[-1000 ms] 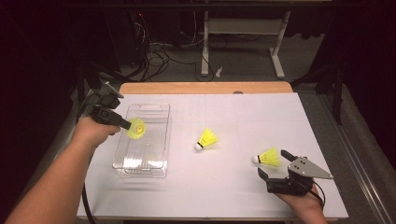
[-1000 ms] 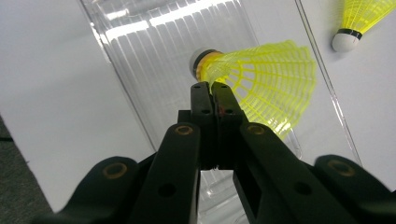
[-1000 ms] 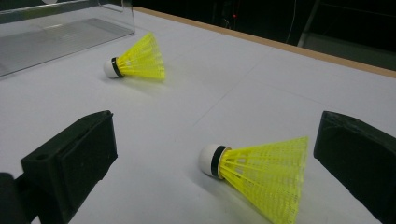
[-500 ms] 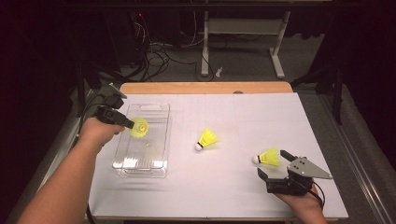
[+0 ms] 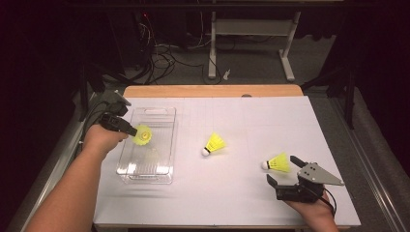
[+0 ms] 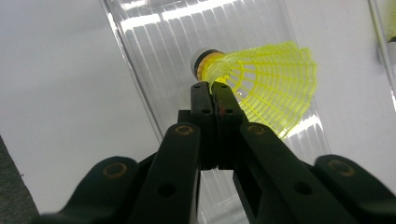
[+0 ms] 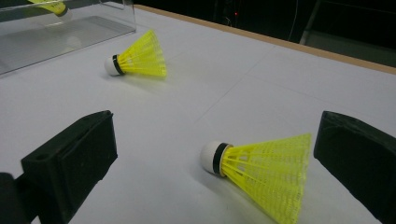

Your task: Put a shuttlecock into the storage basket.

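- Left gripper (image 5: 129, 129) clamped tight on a yellow shuttlecock (image 5: 143, 135), pinching the skirt's edge close to the cork; seen along its own jaws, they're pressed flat together w/ mesh caught between.
- That shuttle hangs over the clear bin (image 5: 126, 159), which sits at the counter's (image 5: 232, 203) left side. Not in it yet – above the floor, near the far-left part.
- Key relation: bin floor lies straight below the held shuttle, so the coming move looks like a plain let-go, or a bit more drop first.
- Held shuttle's long axis runs roughly level, crossways to the jaws; cork to the left in the left gripper view, skirt flaring right.
- Right gripper (image 5: 285, 171) wide open, nothing held, resting low on the counter.
- Near shuttlecock (image 7: 261, 170) lies between its jaws but untouched. On its side, cork pointing left in the right gripper view, skirt toward the right jaw.
- Middle shuttlecock (image 5: 213, 144) lies mid-counter, btwn bin and right gripper, cork toward the person, skirt pointing away.
- Right hand clearly nearer to both loose ones; my guess is it takes the near one next.
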